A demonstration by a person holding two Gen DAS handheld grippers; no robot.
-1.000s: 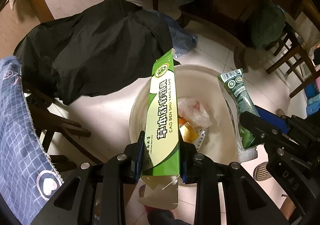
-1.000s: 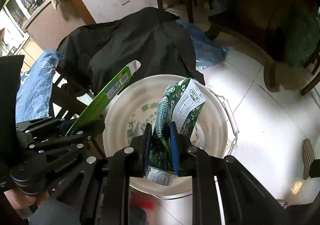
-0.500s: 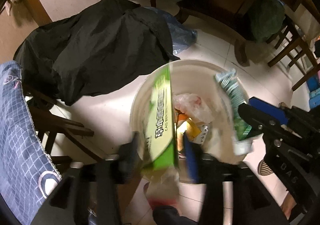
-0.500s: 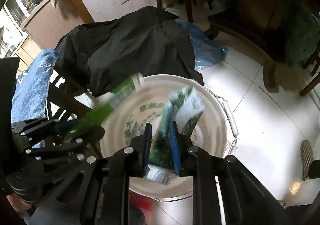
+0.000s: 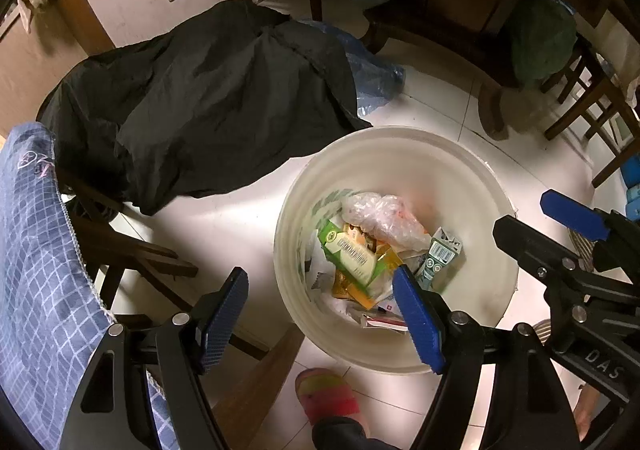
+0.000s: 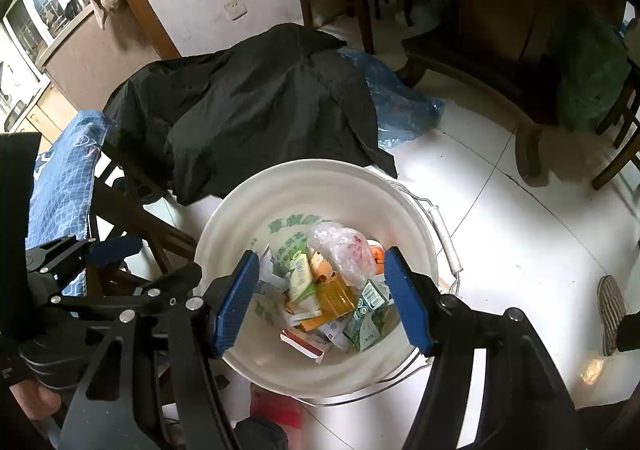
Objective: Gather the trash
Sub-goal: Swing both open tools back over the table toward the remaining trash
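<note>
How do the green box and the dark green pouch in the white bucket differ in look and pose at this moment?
The green box is light green, long and flat-sided; the dark green pouch is darker, crumpled and soft. The box lies near the middle of the trash pile, leaning against the yellow packets, while the pouch sits at the pile's edge, nearer the right gripper. Both lie loose inside the white bucket, held by neither gripper.

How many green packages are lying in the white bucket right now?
2: a light green box on the heap's left side, and a dark green carton to its right, both inside the white bucket. More may be buried under the other trash.
</note>
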